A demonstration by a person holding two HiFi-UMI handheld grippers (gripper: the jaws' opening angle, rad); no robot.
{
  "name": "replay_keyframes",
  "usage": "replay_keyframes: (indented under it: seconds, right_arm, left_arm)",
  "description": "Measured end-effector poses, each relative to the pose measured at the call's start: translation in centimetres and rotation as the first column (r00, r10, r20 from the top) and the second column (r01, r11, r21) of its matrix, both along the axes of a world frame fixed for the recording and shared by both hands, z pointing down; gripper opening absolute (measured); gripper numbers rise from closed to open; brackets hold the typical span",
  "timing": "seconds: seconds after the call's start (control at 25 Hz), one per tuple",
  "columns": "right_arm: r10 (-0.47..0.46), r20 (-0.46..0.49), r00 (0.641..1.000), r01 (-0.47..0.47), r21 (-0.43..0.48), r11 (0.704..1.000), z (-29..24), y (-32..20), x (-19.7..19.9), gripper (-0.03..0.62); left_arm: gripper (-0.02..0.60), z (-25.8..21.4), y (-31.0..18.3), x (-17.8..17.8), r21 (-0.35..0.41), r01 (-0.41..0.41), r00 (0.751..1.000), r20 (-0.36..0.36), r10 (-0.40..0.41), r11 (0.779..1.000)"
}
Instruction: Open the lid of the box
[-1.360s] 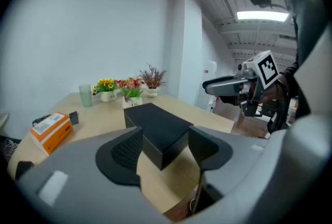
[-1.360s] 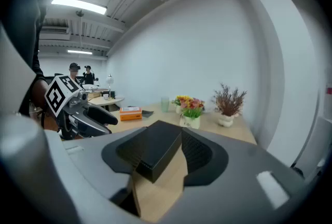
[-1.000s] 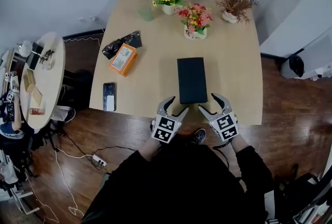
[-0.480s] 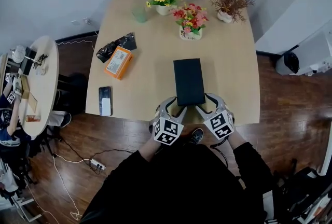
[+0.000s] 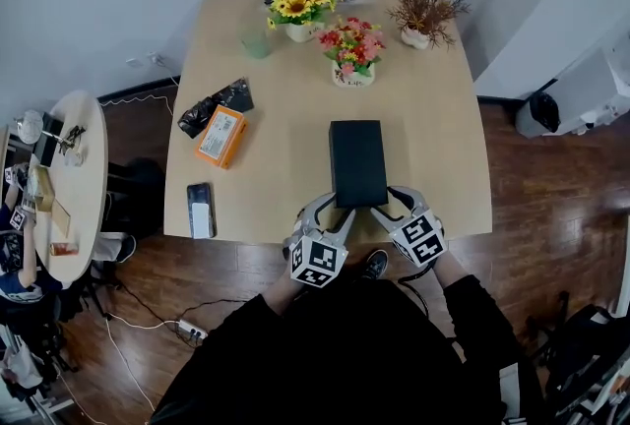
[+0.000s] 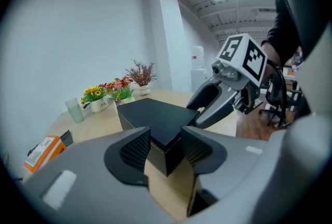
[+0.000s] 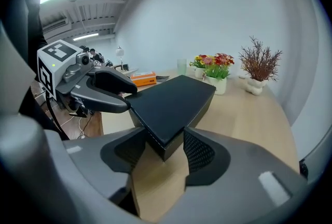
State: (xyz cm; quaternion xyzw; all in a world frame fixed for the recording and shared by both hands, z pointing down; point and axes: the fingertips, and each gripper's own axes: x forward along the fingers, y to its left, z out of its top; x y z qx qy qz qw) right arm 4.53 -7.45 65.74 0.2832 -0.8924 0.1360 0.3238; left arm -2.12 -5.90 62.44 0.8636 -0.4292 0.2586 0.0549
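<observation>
Left gripper (image 6: 166,139) and right gripper (image 7: 165,140), jaws apart, each straddle a near corner of the black box (image 5: 357,162), the left on its left corner and the right on its right. Whether the pads actually press its sides is hard to tell. The box lies flat, lid closed, by the front edge of the wooden table (image 5: 433,128). Beyond it stand mixed flowers (image 5: 351,49), sunflowers (image 5: 298,6) and a dried shrub (image 5: 421,5). An orange carton (image 5: 220,136) and a phone (image 5: 200,209) lie to the left.
</observation>
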Motion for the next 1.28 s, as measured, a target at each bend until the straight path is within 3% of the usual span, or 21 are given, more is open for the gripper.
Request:
replay_keyframes:
  seconds: [0.16,0.2,0.24,0.28,0.36,0.44,0.56,0.64,0.76,1.04,1.16,1.28]
  right_arm:
    - [-0.002,-0.013,1.000,0.002,0.017,1.000,-0.1,0.2,-0.5,0.225]
    - [-0.005,-0.014,1.000,0.006,0.017,1.000,-0.1,0.3,-0.7,0.220]
    - [-0.008,-0.020,1.000,0.009,0.018,1.000,-0.1,0.4,-0.9,0.202]
    - [-0.010,-0.034,0.999,0.011,0.025,1.000,-0.2,0.4,-1.0,0.204]
    - [-0.011,-0.077,0.997,0.016,0.071,0.997,-0.6,0.4,-1.1,0.212]
    - [-0.019,-0.116,0.993,0.036,0.142,0.989,-1.2,0.4,-1.3,0.246]
    - [-0.039,-0.164,0.986,0.073,0.204,0.976,-1.2,0.3,-2.2,0.301]
    - [-0.023,-0.171,0.985,0.059,0.210,0.976,-0.9,0.1,-2.8,0.334]
    - [0.011,-0.171,0.985,0.026,0.210,0.977,-1.1,-0.5,-3.1,0.333]
    - [0.025,-0.133,0.991,-0.004,0.156,0.988,-1.3,-0.4,-3.0,0.304]
    - [0.041,-0.068,0.997,-0.034,0.107,0.994,-1.4,-0.4,-3.1,0.302]
    - [0.098,0.087,0.991,-0.098,-0.002,0.995,-2.0,-0.5,-3.0,0.300]
  left_arm:
    - [0.153,0.1,0.3,-0.3,-0.003,-0.019,1.000,0.000,0.019,1.000]
    - [0.126,-0.3,0.5,0.0,0.029,-0.046,0.999,0.014,0.046,0.999]
    - [0.002,-0.9,0.8,0.4,0.072,-0.077,0.997,0.030,0.075,0.994]
    - [0.001,-1.5,0.9,0.9,0.108,-0.102,0.994,0.044,0.098,0.989]
    - [0.053,-2.1,1.0,0.9,0.103,-0.090,0.996,0.006,0.090,0.991]
    - [0.152,-1.6,0.8,-0.4,0.013,-0.026,0.997,-0.079,0.027,1.000]
    - [0.224,1.0,0.9,-2.4,-0.103,0.008,0.995,-0.094,-0.017,0.995]
    - [0.225,2.3,1.1,-2.6,-0.135,-0.020,0.997,-0.079,0.009,0.991]
    - [0.225,2.9,1.0,-1.8,-0.131,-0.071,0.996,-0.053,0.065,0.989]
    - [0.215,3.2,0.8,-1.7,-0.103,-0.075,0.997,-0.022,0.073,0.992]
    - [0.215,3.2,0.7,-1.7,-0.107,-0.068,0.997,-0.033,0.065,0.992]
    - [0.215,3.1,0.5,-1.9,-0.113,-0.058,0.998,-0.040,0.054,0.992]
